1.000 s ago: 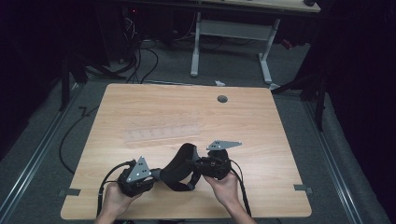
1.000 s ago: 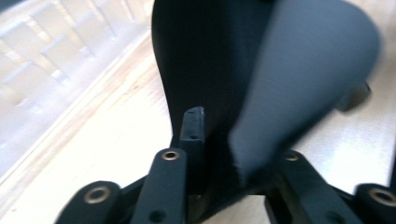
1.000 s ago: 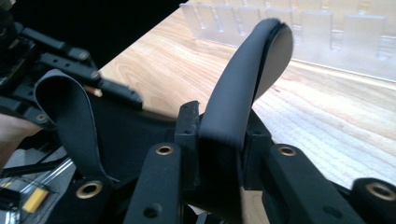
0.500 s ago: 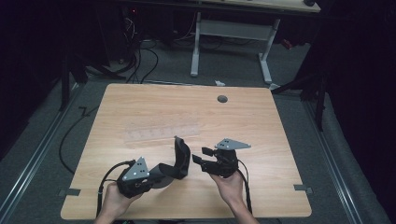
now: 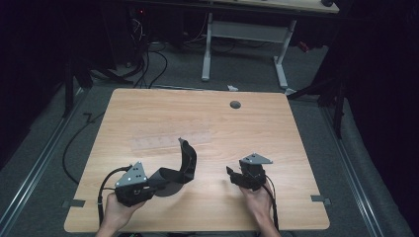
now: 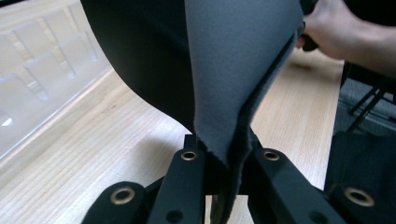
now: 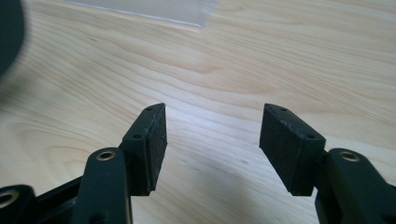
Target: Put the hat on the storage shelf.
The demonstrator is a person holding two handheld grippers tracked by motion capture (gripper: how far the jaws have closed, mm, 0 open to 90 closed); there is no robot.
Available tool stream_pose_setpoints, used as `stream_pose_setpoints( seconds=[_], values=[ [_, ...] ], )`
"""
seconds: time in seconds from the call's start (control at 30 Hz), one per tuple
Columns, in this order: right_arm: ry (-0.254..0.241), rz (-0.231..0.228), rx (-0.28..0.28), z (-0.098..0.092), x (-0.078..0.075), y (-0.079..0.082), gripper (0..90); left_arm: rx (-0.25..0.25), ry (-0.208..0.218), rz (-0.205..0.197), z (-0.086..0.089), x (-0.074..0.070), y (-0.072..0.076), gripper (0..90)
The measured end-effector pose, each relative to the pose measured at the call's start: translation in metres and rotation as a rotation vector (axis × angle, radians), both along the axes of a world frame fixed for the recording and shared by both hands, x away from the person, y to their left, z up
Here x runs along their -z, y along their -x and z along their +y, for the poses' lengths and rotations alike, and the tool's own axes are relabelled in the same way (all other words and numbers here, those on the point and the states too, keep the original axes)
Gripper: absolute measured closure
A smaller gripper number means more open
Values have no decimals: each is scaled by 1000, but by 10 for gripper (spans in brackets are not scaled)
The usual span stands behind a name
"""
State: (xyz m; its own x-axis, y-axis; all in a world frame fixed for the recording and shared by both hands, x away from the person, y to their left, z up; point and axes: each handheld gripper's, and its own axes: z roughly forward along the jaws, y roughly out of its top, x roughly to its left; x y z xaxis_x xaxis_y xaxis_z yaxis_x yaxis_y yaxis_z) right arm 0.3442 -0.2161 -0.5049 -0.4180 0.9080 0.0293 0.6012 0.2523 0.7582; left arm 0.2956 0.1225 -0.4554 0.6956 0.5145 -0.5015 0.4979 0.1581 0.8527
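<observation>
A floppy black sheet with a grey inner face curls up from the table's front left. My left gripper is shut on its lower edge. In the left gripper view the folded sheet rises out of the closed jaws of that gripper. My right gripper is low over the table at the front right, apart from the sheet. Its jaws have just been opening, and in the right gripper view the gripper has only bare wood between its pads.
A clear plastic tray with several pockets lies flat on the wooden table, just behind the sheet. A round cable hole sits near the far edge. Desk legs and cables stand on the floor beyond.
My right gripper has let go of the sheet, opened, and moved right and down. The sheet now stands curled up in the left gripper alone.
</observation>
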Motion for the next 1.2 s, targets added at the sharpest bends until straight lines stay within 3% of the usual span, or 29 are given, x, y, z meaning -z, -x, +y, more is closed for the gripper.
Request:
stream_pose_setpoints(
  seconds=[0.27,0.63,0.73,0.9,1.2],
  values=[
    [42,-6,82,-17,11,-4,395,-70,49,-7,13,-9,-7,866],
    [85,19,111,-22,25,-8,388,-138,84,-22,29,-19,-17,866],
    [61,26,116,-24,26,-9,391,-163,101,-26,35,-22,-22,865],
    [62,24,121,-23,27,-9,389,-197,127,-37,42,-27,-27,865],
    [63,25,117,-23,27,-10,381,-252,132,-56,50,-32,-34,865]
  ],
)
